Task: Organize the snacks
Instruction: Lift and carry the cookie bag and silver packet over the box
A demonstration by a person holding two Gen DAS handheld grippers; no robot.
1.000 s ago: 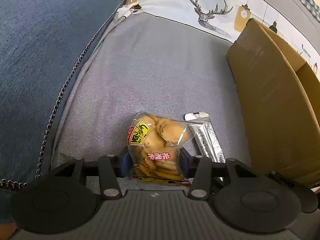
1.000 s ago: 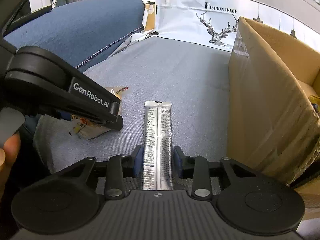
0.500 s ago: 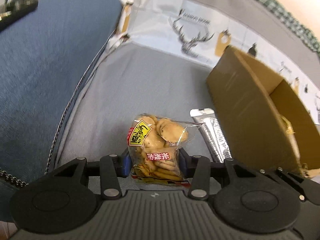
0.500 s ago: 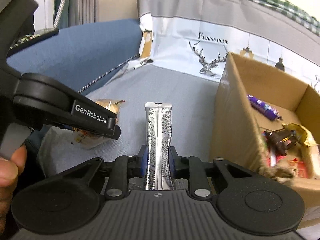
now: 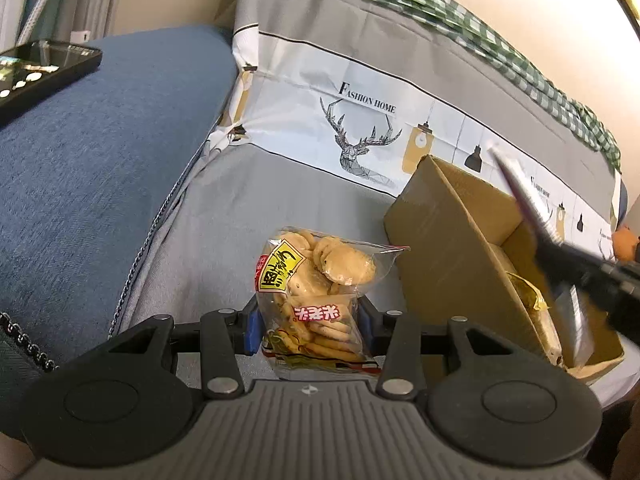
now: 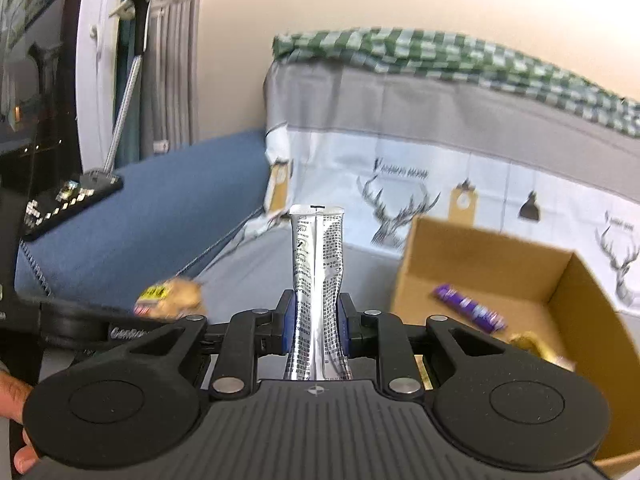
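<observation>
My left gripper (image 5: 308, 326) is shut on a clear bag of biscuits (image 5: 316, 292) and holds it above the grey sofa seat (image 5: 248, 216), left of the open cardboard box (image 5: 448, 248). My right gripper (image 6: 317, 324) is shut on a long silver foil packet (image 6: 318, 276) and holds it upright in the air, left of the box (image 6: 560, 320). In the left wrist view the right gripper (image 5: 580, 268) shows blurred over the box. In the right wrist view the left gripper with the biscuit bag (image 6: 168, 298) shows low on the left.
The box holds a purple bar (image 6: 468, 308) and a gold-wrapped snack (image 6: 532, 344). A phone (image 5: 36, 72) lies on the blue armrest (image 5: 80, 168). A deer-print cover (image 5: 360, 128) hangs over the sofa back.
Both grippers have lifted their snacks off the seat. The right gripper has risen and moved over toward the box with the silver packet. The left gripper has risen with the biscuit bag.
</observation>
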